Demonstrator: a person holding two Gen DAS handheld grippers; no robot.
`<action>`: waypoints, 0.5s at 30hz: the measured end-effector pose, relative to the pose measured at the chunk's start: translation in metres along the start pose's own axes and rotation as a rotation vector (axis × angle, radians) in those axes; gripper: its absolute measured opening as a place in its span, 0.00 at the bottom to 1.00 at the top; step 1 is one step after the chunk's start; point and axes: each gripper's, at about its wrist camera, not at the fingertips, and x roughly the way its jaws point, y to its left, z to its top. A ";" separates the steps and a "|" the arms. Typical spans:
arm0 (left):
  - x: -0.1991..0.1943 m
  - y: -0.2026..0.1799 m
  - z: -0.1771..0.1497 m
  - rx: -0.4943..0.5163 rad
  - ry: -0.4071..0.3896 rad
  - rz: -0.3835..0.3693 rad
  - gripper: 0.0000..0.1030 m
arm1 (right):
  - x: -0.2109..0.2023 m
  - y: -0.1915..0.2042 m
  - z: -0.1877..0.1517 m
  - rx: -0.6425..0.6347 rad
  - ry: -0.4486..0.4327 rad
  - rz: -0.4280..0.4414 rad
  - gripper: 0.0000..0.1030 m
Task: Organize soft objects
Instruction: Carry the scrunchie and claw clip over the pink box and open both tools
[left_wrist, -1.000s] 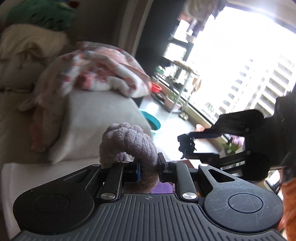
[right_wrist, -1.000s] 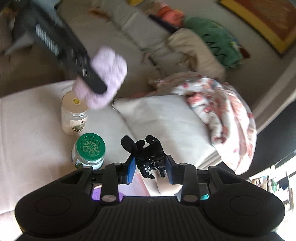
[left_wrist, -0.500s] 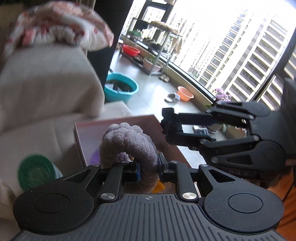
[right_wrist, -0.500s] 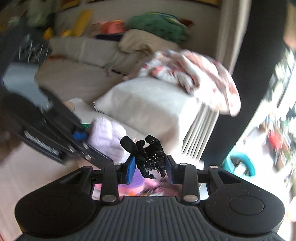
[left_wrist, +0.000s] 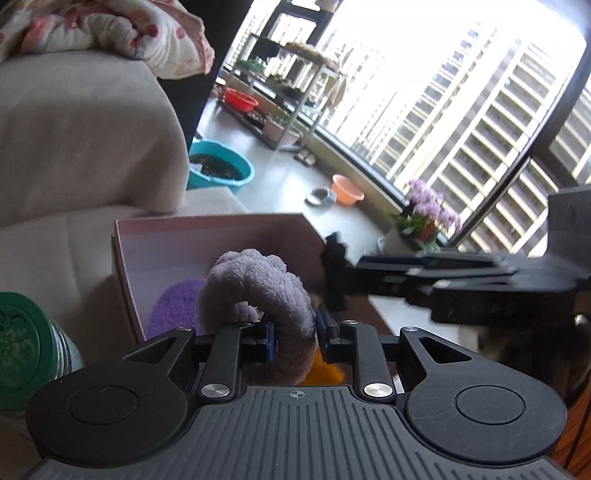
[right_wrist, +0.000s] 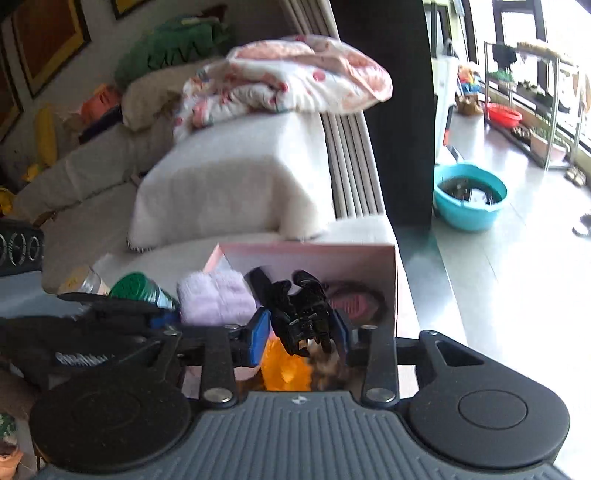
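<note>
While clamping the purple plush and black clip, both jaws now over, perhaps inside, the pink box.

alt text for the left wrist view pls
The left gripper is shut on a fluffy lilac scrunchie above an open pink box on a sofa. The right gripper reaches in from the right, with a bright window behind.

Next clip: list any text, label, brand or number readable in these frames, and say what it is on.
None can be read.
White lettering on the left gripper's body, seen from the right wrist view: too blurred.
Green jar lid: embossed ornament only, no letters.
Pink box: no print visible.
Framed pictures on the wall: no legible text.
</note>
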 end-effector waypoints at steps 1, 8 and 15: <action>0.003 -0.001 -0.003 0.014 0.017 0.011 0.23 | -0.003 0.002 -0.001 -0.009 -0.020 -0.012 0.53; -0.019 -0.028 -0.012 0.173 -0.131 0.129 0.27 | -0.020 0.023 -0.017 -0.082 -0.126 -0.181 0.56; -0.023 0.000 0.008 -0.165 -0.054 -0.089 0.27 | -0.049 0.026 -0.035 -0.004 -0.216 -0.234 0.56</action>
